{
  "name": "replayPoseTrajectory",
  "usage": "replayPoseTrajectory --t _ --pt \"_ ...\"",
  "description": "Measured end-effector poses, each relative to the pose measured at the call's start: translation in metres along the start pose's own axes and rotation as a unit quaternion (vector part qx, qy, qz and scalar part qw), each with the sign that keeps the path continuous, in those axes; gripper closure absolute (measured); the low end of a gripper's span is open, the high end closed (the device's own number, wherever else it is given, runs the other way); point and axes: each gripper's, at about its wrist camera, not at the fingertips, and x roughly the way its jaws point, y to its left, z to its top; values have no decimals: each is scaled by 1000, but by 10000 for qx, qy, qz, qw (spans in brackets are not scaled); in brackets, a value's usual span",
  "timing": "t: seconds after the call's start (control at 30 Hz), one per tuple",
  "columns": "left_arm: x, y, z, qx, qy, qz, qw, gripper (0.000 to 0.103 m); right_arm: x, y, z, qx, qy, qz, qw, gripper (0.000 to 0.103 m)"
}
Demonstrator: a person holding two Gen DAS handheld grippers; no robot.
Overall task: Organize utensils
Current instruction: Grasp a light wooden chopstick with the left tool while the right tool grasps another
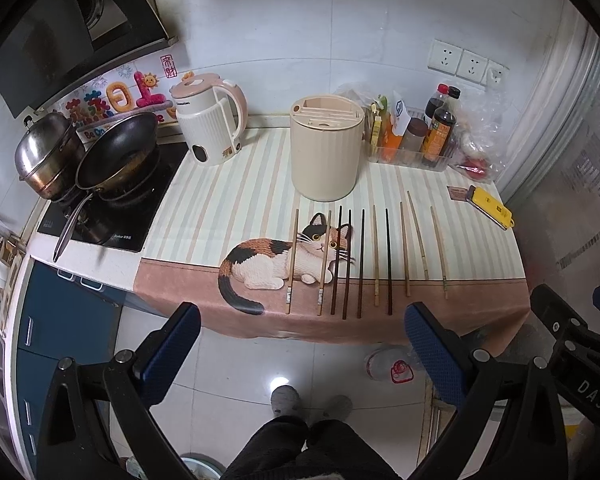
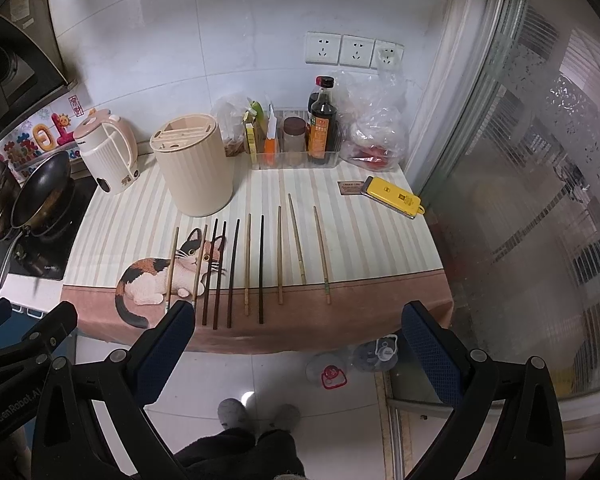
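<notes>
Several chopsticks, some dark [image 1: 361, 264] [image 2: 261, 268] and some light wood [image 1: 405, 248] [image 2: 296, 238], lie in a row on the striped cat-print mat [image 1: 220, 200] [image 2: 372, 248] near its front edge. A beige slotted utensil holder [image 1: 326, 148] [image 2: 194, 168] stands upright behind them. My left gripper [image 1: 302, 340] is open and empty, held in front of the counter edge, below the chopsticks. My right gripper [image 2: 298, 340] is open and empty, likewise in front of the edge. The right gripper shows at the right edge of the left wrist view [image 1: 580, 328].
A pink kettle [image 1: 210, 120] [image 2: 106, 152] stands left of the holder. A wok [image 1: 118, 156] and a steel pot [image 1: 46, 152] sit on the cooktop. A clear bin of sauce bottles [image 1: 420, 136] [image 2: 300, 140], plastic bags and a yellow device [image 1: 492, 206] [image 2: 394, 196] are at the right. A glass partition [image 2: 520, 200] stands right.
</notes>
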Motion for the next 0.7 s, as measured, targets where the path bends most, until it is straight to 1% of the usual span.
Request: replayPoseTrajectory --t 0.1,0.17,0.27,0.33,0.4,0.47,0.5,0.57,0.6,0.63,0.67,0.7 --pt "2 -6 5 -11 -139 88 9999 0 1 -4 1 111 -62 41 9999 0" --pt "6 -5 8 -24 -403 176 9990 0 4 -11 2 231 -185 140 9995 0" --pt "23 -7 21 -75 -719 447 9964 0 19 -20 7 354 -313 251 9986 0" --pt "40 -1 27 -150 -776 589 9951 0 37 -26 11 414 -285 313 9982 0" --pt "63 3 34 -249 -692 751 9945 0 60 -28 16 432 -168 414 9981 3" --pt "87 7 40 -288 -577 858 9942 0 84 -30 20 414 -11 497 9979 17" --pt "100 9 41 -275 -496 975 9936 0 97 -30 22 392 55 577 9975 21" --pt "125 13 41 -207 -313 1104 9932 0 127 -27 24 337 242 647 9970 42" --pt "141 16 43 -212 -201 1153 9929 0 141 -25 25 318 334 680 9966 46" --pt "156 20 43 -253 -69 1157 9929 0 153 -24 24 315 410 710 9961 54" --pt "168 24 41 -268 50 1142 9931 0 168 -22 24 313 514 720 9956 60" --pt "185 27 42 -296 229 1110 9931 0 180 -22 23 293 588 724 9952 63"
